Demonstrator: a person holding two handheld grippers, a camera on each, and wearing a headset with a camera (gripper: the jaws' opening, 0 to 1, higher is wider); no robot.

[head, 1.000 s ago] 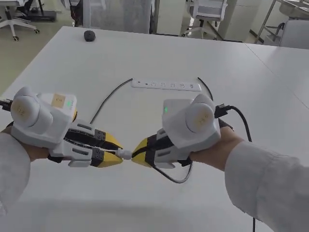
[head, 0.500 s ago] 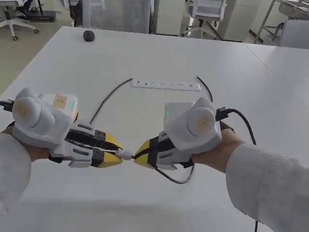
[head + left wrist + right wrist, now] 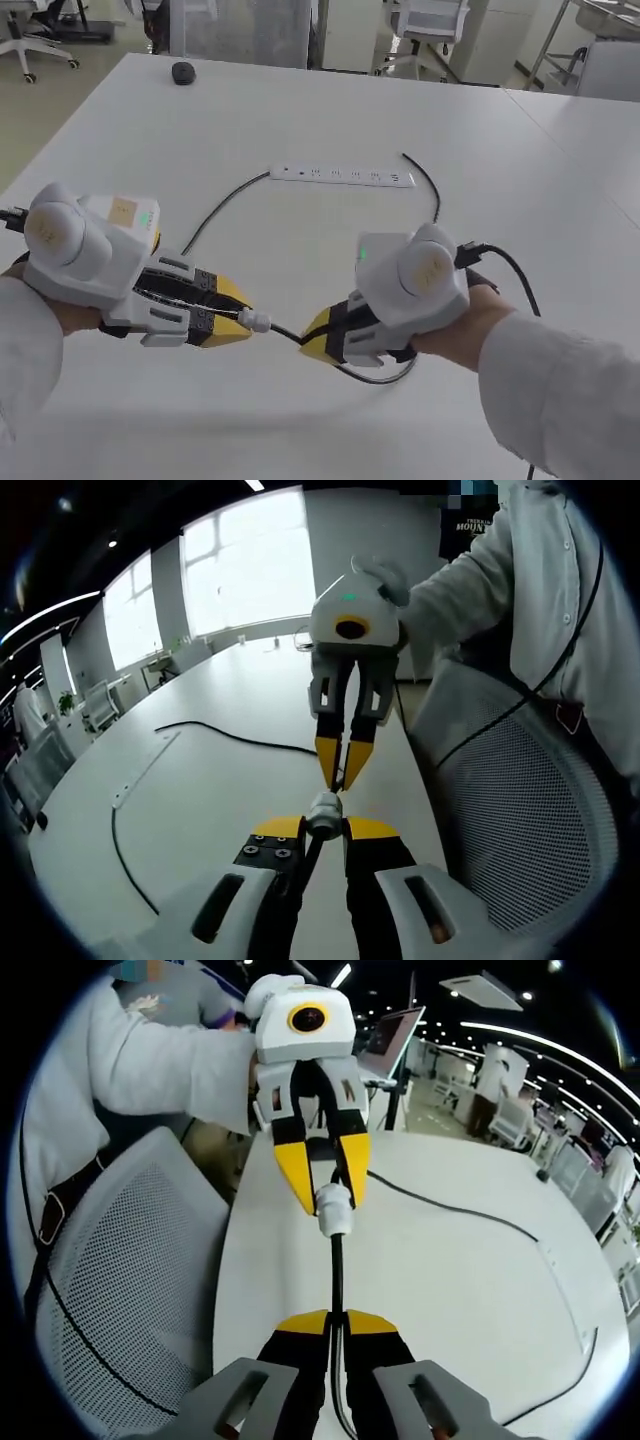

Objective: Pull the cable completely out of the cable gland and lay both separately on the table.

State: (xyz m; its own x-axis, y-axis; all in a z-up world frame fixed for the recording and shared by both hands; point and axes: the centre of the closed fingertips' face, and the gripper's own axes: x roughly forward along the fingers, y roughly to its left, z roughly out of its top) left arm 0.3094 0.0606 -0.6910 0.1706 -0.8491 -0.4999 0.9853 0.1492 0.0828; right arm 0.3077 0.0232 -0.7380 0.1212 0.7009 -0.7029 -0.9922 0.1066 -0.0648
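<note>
In the head view the left tongs (image 3: 240, 322) sit at the lower left of the frame. Their yellow tips are clamped on the white cable gland (image 3: 258, 321), which juts from them toward the centre. A bare stretch of black cable (image 3: 285, 332) leaves the gland and runs down and to the right into the right tongs (image 3: 312, 346), which are pinched narrow on it just right of the frame's lower middle. The gland and the right tongs are near each other but apart. Behind the right tongs the cable curves in a loop under the person's hand.

In the right gripper view the cable rises straight from between those tongs' closed tips at the bottom centre up to the gland in the middle of the frame, where the left tongs hold it from above. In the left gripper view the gland sits between the yellow tips at the lower centre, with the right tongs just above it, tips pointing down.

All this hangs over a white bench (image 3: 300, 120). A white power strip (image 3: 345, 176) lies just above the frame's centre, and a dark mouse (image 3: 184, 72) lies at the upper left
</note>
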